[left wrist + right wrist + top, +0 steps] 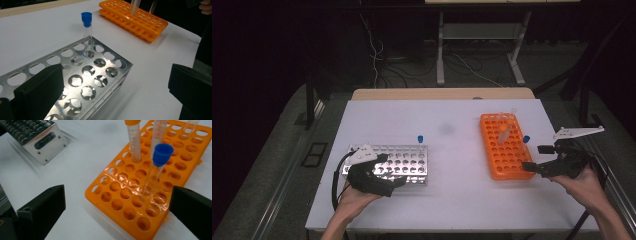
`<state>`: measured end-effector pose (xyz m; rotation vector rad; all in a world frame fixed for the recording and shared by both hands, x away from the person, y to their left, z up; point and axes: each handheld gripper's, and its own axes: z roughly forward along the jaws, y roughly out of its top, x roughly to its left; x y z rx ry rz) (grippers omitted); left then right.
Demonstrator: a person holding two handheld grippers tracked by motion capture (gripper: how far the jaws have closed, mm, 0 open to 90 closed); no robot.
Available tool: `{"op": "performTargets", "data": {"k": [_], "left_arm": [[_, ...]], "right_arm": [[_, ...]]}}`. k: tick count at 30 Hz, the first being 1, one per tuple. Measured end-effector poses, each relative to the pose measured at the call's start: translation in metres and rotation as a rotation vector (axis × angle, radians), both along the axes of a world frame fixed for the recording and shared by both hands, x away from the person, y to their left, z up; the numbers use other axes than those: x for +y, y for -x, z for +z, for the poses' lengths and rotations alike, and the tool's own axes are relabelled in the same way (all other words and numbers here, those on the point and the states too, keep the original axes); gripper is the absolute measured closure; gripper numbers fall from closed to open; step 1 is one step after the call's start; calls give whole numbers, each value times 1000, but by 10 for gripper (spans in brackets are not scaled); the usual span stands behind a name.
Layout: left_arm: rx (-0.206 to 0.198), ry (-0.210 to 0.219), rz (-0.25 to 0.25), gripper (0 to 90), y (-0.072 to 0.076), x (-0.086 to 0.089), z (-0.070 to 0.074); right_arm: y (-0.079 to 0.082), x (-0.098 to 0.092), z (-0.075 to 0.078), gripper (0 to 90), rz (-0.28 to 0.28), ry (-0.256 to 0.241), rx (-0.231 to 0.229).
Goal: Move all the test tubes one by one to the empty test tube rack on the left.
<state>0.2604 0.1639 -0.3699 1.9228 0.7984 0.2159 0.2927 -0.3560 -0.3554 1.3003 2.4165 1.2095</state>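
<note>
- Orange rack (pixel 140 202) sits near the table's (pixel 452 150) right edge, holding a blue-capped tube (pixel 157 167); other tubes' tops are cut off.
- Right gripper (pixel 539 159) gapes wide, holding nothing.
- Left gripper (pixel 388 172) gapes wide at the metal rack (pixel 87 75), empty.

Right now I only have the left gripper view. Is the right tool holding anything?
Observer: No. The right tool is open, with a blue-capped tube standing just ahead of it in the orange rack.
Operator: Other tubes in that rack?
Observer: An orange-capped tube and two clear tubes whose tops are cut off.
Operator: Where's my left tool from above?
Observer: The left tool is at the near left end of the metal rack.
</note>
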Motion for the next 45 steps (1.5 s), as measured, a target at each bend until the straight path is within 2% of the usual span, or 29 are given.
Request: {"op": "performTargets", "data": {"k": [13,15,17,20,21,24,27,30,37,38,42,45], "left_arm": [[2,0,-16,0,8,-6,-12],[3,-1,-18,0,10,-7,-13],[2,-3,-20,0,11,-7,-15],[3,-2,-23,0,12,-8,-16],[2,-1,-24,0,12,-8,-17],[2,1,-30,0,14,-9,-18],[5,-2,-36,0,14,-10,-19],[5,2,-38,0,15,-10,-19],[8,3,-38,0,15,-10,-21],[8,2,-39,0,15,-10,-21],[13,-4,-42,0,15,-10,-22],[14,-6,-44,0,15,-11,-23]], "right_arm": [[-21,-13,-20,3,-33,-6,-1],[-24,-14,-23,44,-34,-10,4],[-27,-14,-26,45,-39,-2,8],[-31,-14,-28,154,-36,4,8],[-32,-14,-29,156,-37,7,6],[-36,-12,-31,297,-28,18,-4],[-39,-11,-33,386,-33,23,-7],[-42,-8,-37,474,-13,27,-2],[-47,0,-44,627,0,69,-13],[-48,1,-45,688,-2,74,-16],[-49,4,-46,749,-11,97,-24],[-49,5,-46,757,-14,111,-29]]}}
